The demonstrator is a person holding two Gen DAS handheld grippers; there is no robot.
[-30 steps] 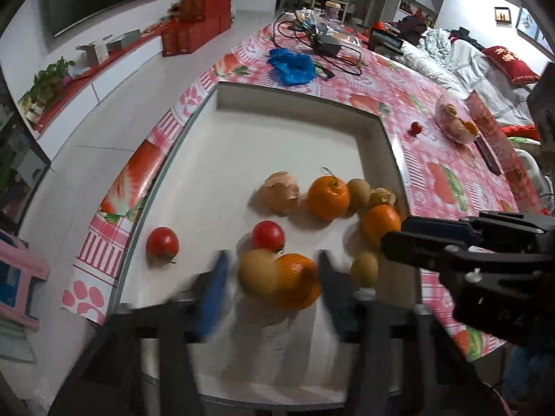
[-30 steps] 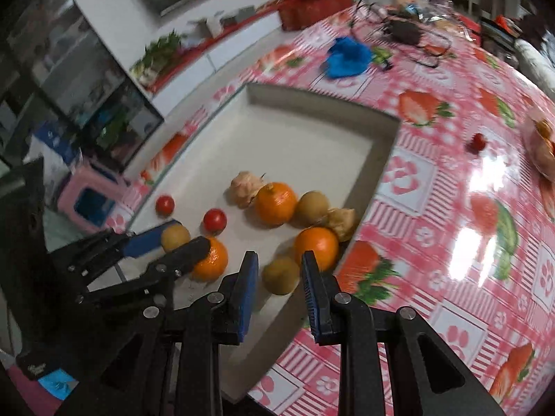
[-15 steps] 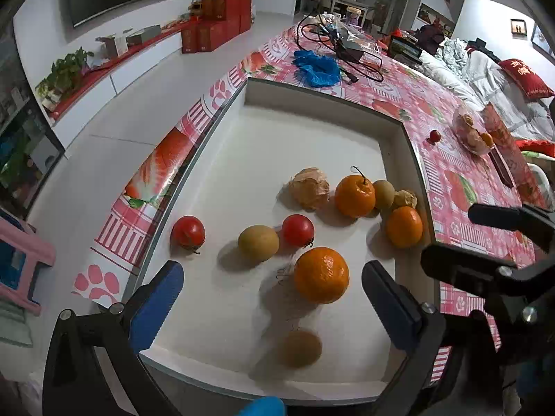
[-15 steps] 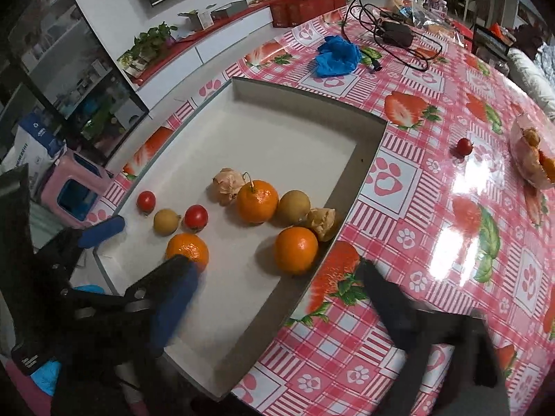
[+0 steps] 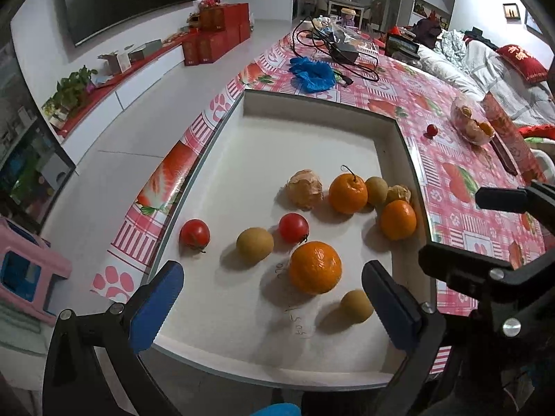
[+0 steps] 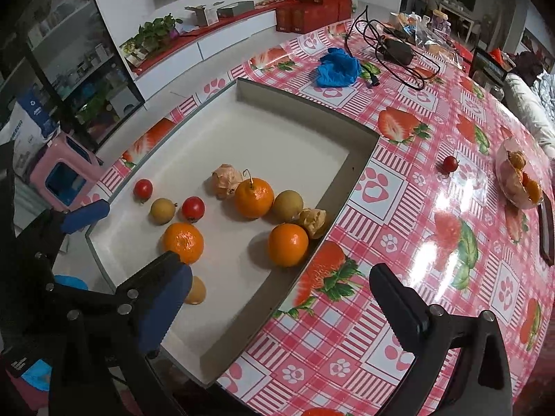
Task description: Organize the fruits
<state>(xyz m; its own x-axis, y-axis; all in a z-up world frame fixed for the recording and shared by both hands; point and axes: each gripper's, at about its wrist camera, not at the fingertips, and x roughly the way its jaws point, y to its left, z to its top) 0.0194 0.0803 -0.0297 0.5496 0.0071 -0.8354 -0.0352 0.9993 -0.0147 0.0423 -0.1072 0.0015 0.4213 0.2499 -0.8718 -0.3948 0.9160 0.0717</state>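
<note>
We see the white tray (image 5: 312, 104) with the fruit in it loosely scattered, unsorted: three oranges (image 5: 315, 267), three tan round fruits (image 5: 254, 244) and two tomatoes (image 5: 293, 227) mixed near its right wall. We judge most sorting remains; one tomato (image 6: 450, 164) lies outside the tray. Our left gripper (image 5: 274, 298) and right gripper (image 6: 281, 298) gape wide at the tray's near edge, holding nothing.

Black frames are seen behind the left gripper (image 5: 272, 298) and right gripper (image 6: 277, 303); blue pads are fitted inside the fingers (image 5: 156, 303), silver screws behind them.
</note>
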